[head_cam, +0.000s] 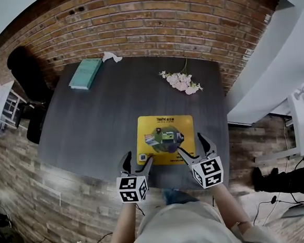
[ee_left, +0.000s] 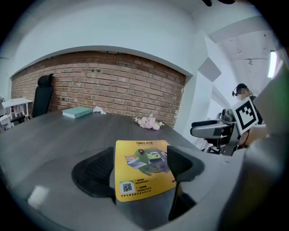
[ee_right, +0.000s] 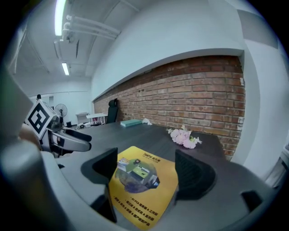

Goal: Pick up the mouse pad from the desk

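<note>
We hold the left gripper (head_cam: 138, 159) and right gripper (head_cam: 191, 144) wide open, empty. Shoving the flat yellow printed mouse pad (head_cam: 165, 139) just ahead may slide it away.

Head cam: bench (head_cam: 89, 123) is viewed from above, steeply down, facing brick wall (head_cam: 133, 20); whole top in frame. Cam on left hand-held gripper (head_cam: 138, 158): set low at near bench edge, aimed along own jaws toward brick wall. Cam on right hand-held gripper (head_cam: 191, 144): likewise, further right. Mouse pad (head_cam: 165, 138), flowers (head_cam: 181, 82) and brick wall are shared by all three views; mouse pad is seen close-up in both gripper cams, and the opposite gripper is caught at frame edge.
</note>
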